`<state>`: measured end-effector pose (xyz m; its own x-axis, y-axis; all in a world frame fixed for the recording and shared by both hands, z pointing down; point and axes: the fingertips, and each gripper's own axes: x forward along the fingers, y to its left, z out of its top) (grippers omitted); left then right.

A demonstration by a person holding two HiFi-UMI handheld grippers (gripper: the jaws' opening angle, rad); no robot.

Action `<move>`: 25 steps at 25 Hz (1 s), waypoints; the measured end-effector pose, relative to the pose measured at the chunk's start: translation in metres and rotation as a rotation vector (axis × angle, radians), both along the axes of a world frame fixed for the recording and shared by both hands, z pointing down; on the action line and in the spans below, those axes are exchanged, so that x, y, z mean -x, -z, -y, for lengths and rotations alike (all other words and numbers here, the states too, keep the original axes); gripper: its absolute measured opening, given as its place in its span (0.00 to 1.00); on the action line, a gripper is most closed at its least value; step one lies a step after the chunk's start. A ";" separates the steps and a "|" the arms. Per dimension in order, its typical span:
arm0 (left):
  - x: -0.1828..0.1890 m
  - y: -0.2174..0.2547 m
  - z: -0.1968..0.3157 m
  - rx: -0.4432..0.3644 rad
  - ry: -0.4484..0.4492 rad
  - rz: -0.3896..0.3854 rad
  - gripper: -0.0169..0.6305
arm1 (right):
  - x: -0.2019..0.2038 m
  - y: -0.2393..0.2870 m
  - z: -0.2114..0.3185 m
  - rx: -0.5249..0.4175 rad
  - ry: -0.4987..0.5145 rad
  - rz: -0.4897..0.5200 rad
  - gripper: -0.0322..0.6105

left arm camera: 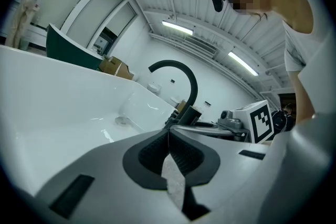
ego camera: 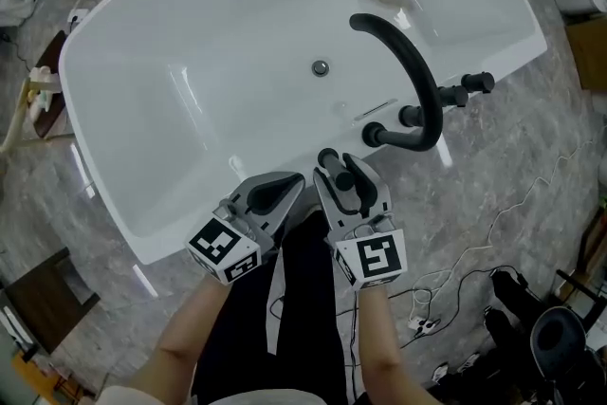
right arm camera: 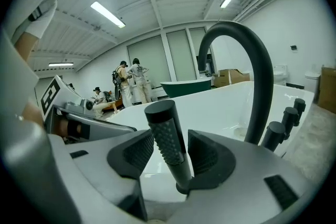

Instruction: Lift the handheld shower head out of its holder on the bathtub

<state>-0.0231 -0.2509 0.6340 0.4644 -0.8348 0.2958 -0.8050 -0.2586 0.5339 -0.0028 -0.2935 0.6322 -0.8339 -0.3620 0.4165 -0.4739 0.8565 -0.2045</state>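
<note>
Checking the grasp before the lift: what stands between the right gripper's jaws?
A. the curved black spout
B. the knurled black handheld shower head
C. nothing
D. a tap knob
B: in the right gripper view the handheld shower head stands upright between the jaws of the right gripper, with a gap visible beside it, while the spout curves behind.

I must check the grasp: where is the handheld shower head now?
In the right gripper view, the handheld shower head stands between the parted jaws of the right gripper, at the bathtub rim, left of the arched black spout.
</note>
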 end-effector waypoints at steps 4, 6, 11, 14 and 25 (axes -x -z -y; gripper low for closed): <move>0.004 -0.006 -0.001 0.009 -0.001 0.001 0.05 | 0.003 -0.015 0.006 -0.005 -0.021 -0.031 0.35; 0.006 -0.008 -0.001 0.010 0.000 -0.004 0.05 | 0.007 -0.019 0.006 -0.013 -0.017 -0.045 0.35; 0.012 -0.011 -0.003 0.015 0.011 -0.008 0.05 | 0.012 -0.027 0.009 -0.006 -0.033 -0.059 0.34; 0.010 -0.012 -0.004 0.015 0.007 -0.013 0.05 | 0.011 -0.030 0.010 -0.008 -0.046 -0.066 0.34; 0.001 0.007 -0.006 0.003 -0.015 -0.006 0.05 | 0.009 -0.025 0.009 -0.088 -0.035 -0.131 0.23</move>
<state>-0.0244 -0.2445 0.6275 0.4784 -0.8270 0.2951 -0.7977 -0.2689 0.5398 -0.0116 -0.3024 0.6574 -0.7610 -0.4300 0.4859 -0.5216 0.8508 -0.0640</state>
